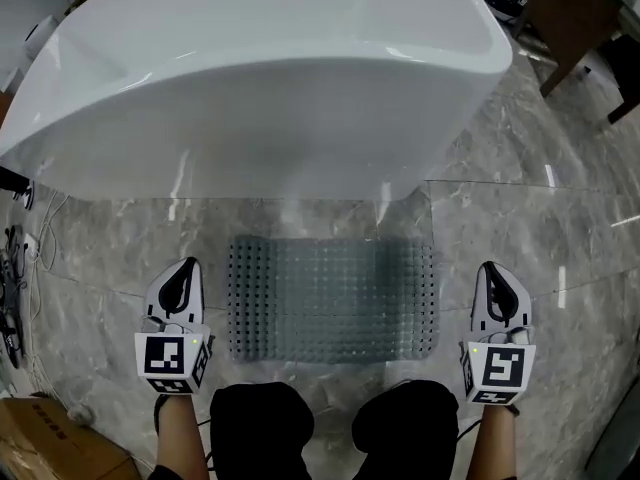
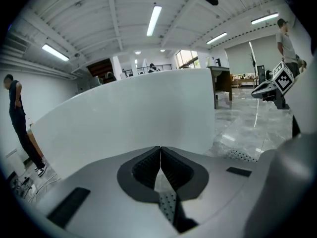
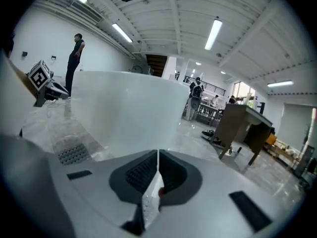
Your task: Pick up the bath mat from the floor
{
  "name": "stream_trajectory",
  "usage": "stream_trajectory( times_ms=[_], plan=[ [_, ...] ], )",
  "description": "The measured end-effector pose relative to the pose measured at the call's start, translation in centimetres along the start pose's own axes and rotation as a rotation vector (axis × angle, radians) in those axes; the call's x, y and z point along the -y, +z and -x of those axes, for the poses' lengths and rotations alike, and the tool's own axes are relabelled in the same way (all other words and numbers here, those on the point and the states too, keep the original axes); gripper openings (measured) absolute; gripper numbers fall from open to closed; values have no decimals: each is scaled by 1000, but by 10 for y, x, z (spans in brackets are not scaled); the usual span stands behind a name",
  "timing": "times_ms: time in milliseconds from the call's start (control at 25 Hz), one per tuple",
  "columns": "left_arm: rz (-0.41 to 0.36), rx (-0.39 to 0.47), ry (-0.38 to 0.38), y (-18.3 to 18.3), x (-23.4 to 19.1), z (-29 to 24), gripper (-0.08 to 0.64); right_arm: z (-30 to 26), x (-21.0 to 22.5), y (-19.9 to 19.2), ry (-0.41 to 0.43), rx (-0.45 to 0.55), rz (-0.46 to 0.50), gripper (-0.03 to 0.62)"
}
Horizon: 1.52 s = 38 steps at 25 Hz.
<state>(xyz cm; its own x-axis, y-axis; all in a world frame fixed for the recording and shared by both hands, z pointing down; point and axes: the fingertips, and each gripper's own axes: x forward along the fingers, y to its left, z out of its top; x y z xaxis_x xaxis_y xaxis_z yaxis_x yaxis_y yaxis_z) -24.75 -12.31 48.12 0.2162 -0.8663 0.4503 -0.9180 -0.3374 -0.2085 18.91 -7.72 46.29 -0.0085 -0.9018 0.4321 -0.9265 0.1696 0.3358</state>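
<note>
Bath mat [image 1: 333, 298] lies on the floor [image 1: 520, 218] before the tub [image 1: 250, 78], between our left tongs [image 1: 184, 273] and right tongs [image 1: 493, 273], both closed, empty. We judge it light, floppy, rubbery; pinch its 2 short edges.

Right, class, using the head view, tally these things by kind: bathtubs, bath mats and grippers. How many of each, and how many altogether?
Bathtub: 1
Bath mat: 1
Grippers: 2 (left gripper, right gripper)
Total: 4
</note>
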Motion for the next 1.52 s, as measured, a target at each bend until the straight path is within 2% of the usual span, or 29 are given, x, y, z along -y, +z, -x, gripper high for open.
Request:
stream_trajectory(
  times_ms=[240,400,640,760,840,960,1040,1080,1120,1160,1360,1520],
  plan=[
    [5,22,4,-71,12,-19,11,-25,-29,-78,2,1,-23,23],
    [-33,43,9,-91,17,-33,11,-39,-29,-110,-8,8,-22,23],
    [-6,-7,-8,-120,14,-37,11,-44,-42,-141,12,-36,-48,23],
    [12,-86,-46,-143,15,-40,11,-43,-48,-146,39,-71,-81,23],
    [39,-168,-84,-162,18,-43,11,-45,-51,-154,62,-114,-115,25],
    [114,-281,-120,-204,20,-50,20,-52,-60,-182,96,-194,-143,25],
    [166,-351,-133,-235,22,-55,174,-56,-71,-209,139,-268,-168,34],
    [178,-389,-135,-251,23,-56,183,-58,-77,-225,167,-316,-192,78],
    [180,-429,-135,-267,24,-58,184,-59,-83,-241,194,-365,-217,159],
    [175,-470,-137,-283,25,-59,191,-60,-89,-258,215,-414,-239,208],
    [177,-649,-132,-350,25,-63,249,-59,-100,-332,211,-599,-275,238],
    [189,-706,-120,-376,24,-64,255,-59,-100,-372,207,-698,-327,250]
  ],
)
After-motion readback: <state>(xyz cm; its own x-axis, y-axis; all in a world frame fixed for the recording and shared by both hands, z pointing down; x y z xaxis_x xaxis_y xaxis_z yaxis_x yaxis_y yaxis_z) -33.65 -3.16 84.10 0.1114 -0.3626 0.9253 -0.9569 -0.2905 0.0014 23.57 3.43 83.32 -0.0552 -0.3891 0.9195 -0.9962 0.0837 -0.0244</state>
